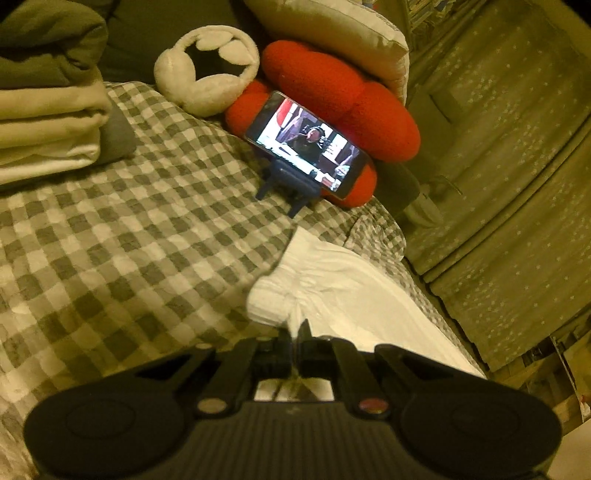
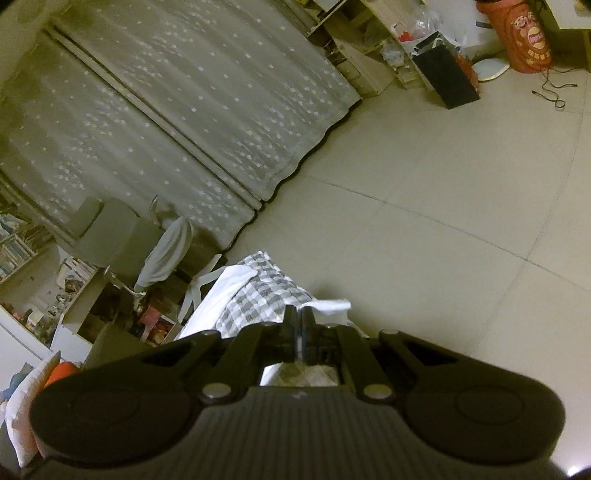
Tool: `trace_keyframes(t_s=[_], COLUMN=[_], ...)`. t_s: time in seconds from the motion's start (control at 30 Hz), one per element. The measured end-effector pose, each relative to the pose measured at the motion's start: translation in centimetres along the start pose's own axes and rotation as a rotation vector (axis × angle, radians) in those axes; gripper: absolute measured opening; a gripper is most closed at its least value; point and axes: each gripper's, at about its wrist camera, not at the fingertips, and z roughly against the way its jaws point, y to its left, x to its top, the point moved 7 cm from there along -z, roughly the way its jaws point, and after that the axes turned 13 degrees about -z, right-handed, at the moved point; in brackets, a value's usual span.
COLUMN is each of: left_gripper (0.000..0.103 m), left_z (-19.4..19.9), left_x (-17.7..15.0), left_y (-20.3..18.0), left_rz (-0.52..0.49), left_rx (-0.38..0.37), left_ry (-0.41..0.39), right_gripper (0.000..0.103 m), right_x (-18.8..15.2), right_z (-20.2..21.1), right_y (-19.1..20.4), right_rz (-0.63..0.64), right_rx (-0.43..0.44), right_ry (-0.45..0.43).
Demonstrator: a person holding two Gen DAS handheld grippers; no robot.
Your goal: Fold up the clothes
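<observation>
A white garment (image 1: 343,291) lies stretched along the right edge of the checked bed cover (image 1: 129,229). My left gripper (image 1: 295,330) is shut on a bunched edge of that white cloth, which puckers just ahead of the fingertips. In the right wrist view my right gripper (image 2: 297,325) is shut too, pinching a white corner of the garment (image 2: 328,305) over the bed's corner. More of the white cloth (image 2: 225,291) runs away along the bed edge. A stack of folded clothes (image 1: 48,122) sits at the far left of the bed.
A phone on a stand (image 1: 306,147) plays video against a red cushion (image 1: 340,96), with white earmuffs (image 1: 207,70) and a pillow (image 1: 332,33) behind. Star-patterned curtains (image 2: 177,110) hang beyond the bed. Tiled floor (image 2: 443,206), a chair (image 2: 166,254), shelves and a black bag (image 2: 447,77) surround it.
</observation>
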Motion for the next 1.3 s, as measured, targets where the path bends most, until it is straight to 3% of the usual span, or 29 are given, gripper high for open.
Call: trace_keyframes(t_s=[0.1, 0.2, 0.4, 0.53, 0.63, 0.67, 0.7, 0.77, 0.87, 0.93, 0.97, 1.0, 1.07, 1.2, 1.3], left_gripper=[0.002, 0.002, 0.002, 0.002, 0.002, 0.002, 0.002, 0.002, 0.002, 0.002, 0.002, 0.002, 0.002, 0.002, 0.002], left_z=[-0.1, -0.2, -0.1, -0.4, -0.8, -0.8, -0.8, -0.9, -0.8, -0.8, -0.8, -0.7, -0.7, 0.1, 0.8], left_x=[-0.3, -0.8, -1.4, -1.9, -2.3, -2.4, -2.5, -2.5, -2.5, -2.4, -2.4, -2.3, -2.2, -2.0, -1.9], left_y=[0.3, 0.8, 1.6, 1.5, 1.8, 1.9, 1.9, 1.9, 1.9, 1.8, 1.8, 1.7, 1.7, 1.4, 0.7], left_rz=[-0.022, -0.024, -0.03, -0.064, -0.053, -0.048, -0.045, -0.048, -0.05, -0.05, -0.049, -0.049, -0.048, -0.049, -0.071], left_rx=[0.012, 0.015, 0.016, 0.017, 0.017, 0.016, 0.016, 0.016, 0.016, 0.017, 0.017, 0.018, 0.018, 0.014, 0.01], left_ry=[0.016, 0.031, 0.035, 0.042, 0.048, 0.047, 0.048, 0.049, 0.048, 0.044, 0.042, 0.04, 0.036, 0.03, 0.02], right_gripper=[0.003, 0.003, 0.001, 0.001, 0.012, 0.021, 0.044, 0.07, 0.071, 0.069, 0.055, 0.026, 0.001, 0.001, 0.001], right_x=[-0.9, -1.5, -1.7, -1.8, -2.5, -2.4, -2.2, -2.1, -3.0, -3.5, -3.7, -3.8, -3.8, -2.3, -1.4], right_z=[0.6, 0.7, 2.2, 1.9, 0.3, -0.2, -0.7, -1.2, -1.9, -2.4, -2.5, -2.6, -2.4, 0.2, 2.1], right_y=[-0.8, -2.8, -3.0, -3.4, -3.1, -3.4, -3.9, -5.0, -5.8, -5.7, -5.4, -5.1, -4.5, -3.3, -3.3], right_rz=[0.083, 0.069, 0.142, 0.178, 0.202, 0.179, 0.14, 0.039, -0.033, -0.032, -0.014, 0.016, 0.09, 0.216, 0.239], right_rx=[-0.056, -0.085, -0.115, -0.095, -0.074, -0.083, -0.094, -0.092, -0.068, -0.067, -0.072, -0.083, -0.126, -0.14, -0.149], right_ry=[-0.017, -0.005, -0.051, -0.005, 0.058, 0.06, 0.059, 0.068, 0.122, 0.141, 0.141, 0.133, 0.097, -0.037, -0.098])
